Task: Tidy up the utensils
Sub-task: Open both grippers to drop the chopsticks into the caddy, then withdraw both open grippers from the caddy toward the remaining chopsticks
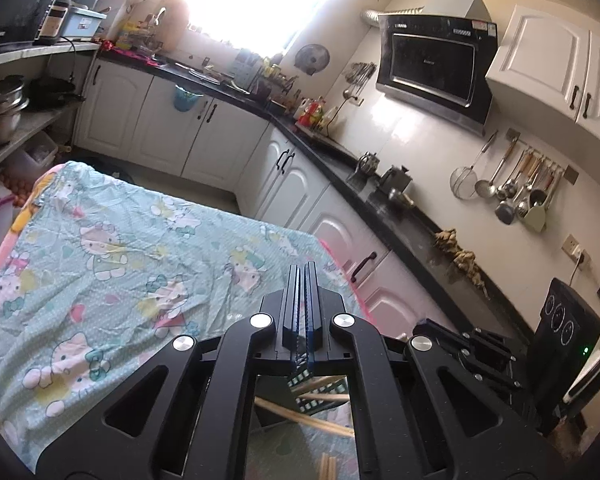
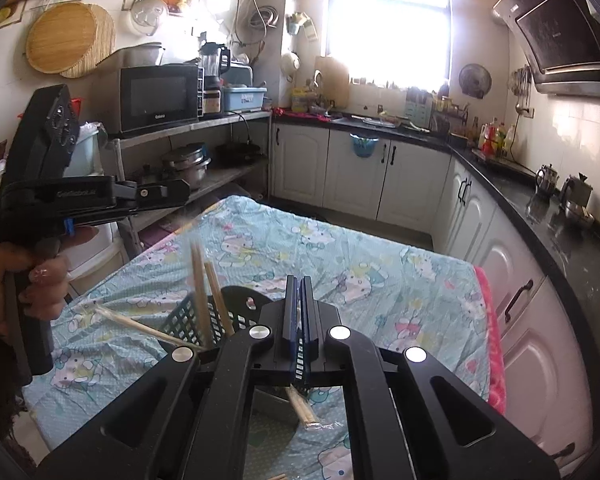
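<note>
My right gripper (image 2: 299, 312) sits nearest, jaws pressed together on nothing. Just below and left of them stands the black slotted utensil basket (image 2: 188, 320) with two chopsticks (image 2: 206, 300) upright in it; another chopstick (image 2: 140, 326) lies flat, long axis toward the table's left edge. My left gripper (image 1: 302, 300), also closed and empty, points away over the tablecloth (image 1: 120, 240). The right looks nearer.

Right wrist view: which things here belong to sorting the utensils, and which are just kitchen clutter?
Job:
chopsticks
black slotted basket
left gripper, closed
right gripper, closed

Clutter:
microwave
blender
steel pots
kettle
</note>
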